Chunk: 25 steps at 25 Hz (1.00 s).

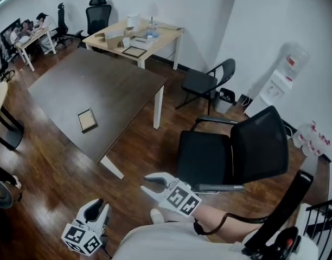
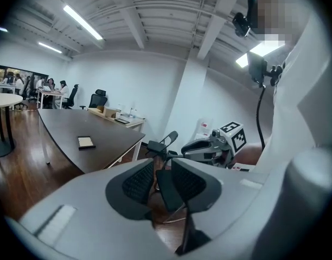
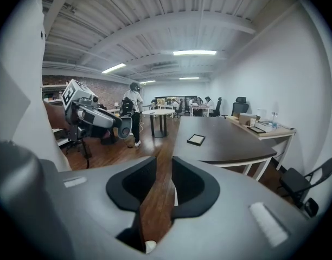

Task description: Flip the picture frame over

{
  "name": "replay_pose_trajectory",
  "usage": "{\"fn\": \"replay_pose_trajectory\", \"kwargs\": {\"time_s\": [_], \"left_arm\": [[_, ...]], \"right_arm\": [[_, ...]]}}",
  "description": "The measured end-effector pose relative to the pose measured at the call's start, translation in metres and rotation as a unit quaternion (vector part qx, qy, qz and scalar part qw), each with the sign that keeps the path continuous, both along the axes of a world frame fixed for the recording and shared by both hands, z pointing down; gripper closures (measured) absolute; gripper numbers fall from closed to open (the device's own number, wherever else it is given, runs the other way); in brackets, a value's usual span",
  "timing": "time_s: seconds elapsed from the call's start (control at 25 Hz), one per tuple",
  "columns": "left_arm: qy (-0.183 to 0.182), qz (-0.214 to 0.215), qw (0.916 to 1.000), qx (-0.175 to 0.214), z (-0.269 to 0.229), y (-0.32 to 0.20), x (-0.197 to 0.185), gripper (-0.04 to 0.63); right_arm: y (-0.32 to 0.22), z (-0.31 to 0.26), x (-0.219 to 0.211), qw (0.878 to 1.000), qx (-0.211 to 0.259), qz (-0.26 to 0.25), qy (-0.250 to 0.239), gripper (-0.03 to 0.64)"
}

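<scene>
The picture frame (image 1: pixel 87 120) is small, with a dark rim and a pale panel. It lies flat near the front corner of a dark brown table (image 1: pixel 112 85); it also shows as the picture frame (image 2: pixel 85 142) in the left gripper view and the picture frame (image 3: pixel 196 140) in the right gripper view. Both grippers hang low over the wooden floor, well short of the table. My left gripper (image 1: pixel 97 207) (image 2: pixel 163 169) has its jaws a little apart with nothing between them. My right gripper (image 1: pixel 145 182) (image 3: pixel 163 167) is the same, narrowly open and empty.
A black office chair (image 1: pixel 231 156) stands just right of my grippers. A folding chair (image 1: pixel 206 83) sits beyond the table's corner. A light wood desk (image 1: pixel 155 37) at the back carries boxes and a second frame (image 1: pixel 134 51). People sit at far desks (image 1: pixel 30 31). A round table (image 3: pixel 158 112) stands farther off.
</scene>
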<state>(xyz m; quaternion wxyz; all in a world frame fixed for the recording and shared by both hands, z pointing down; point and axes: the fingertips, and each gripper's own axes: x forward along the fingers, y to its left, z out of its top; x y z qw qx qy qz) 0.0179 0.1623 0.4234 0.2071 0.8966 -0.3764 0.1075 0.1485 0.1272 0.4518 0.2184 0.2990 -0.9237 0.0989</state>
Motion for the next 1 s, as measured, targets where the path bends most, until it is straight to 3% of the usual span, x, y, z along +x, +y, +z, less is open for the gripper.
{"fn": "replay_pose_trajectory", "kwargs": {"time_s": [1.0], "left_arm": [[0.010,0.016,0.9998,0.007,0.008,0.048,-0.079,0.495]], "right_arm": [[0.053,-0.028,-0.079,0.999,0.047,0.007,0.022,0.528]]}}
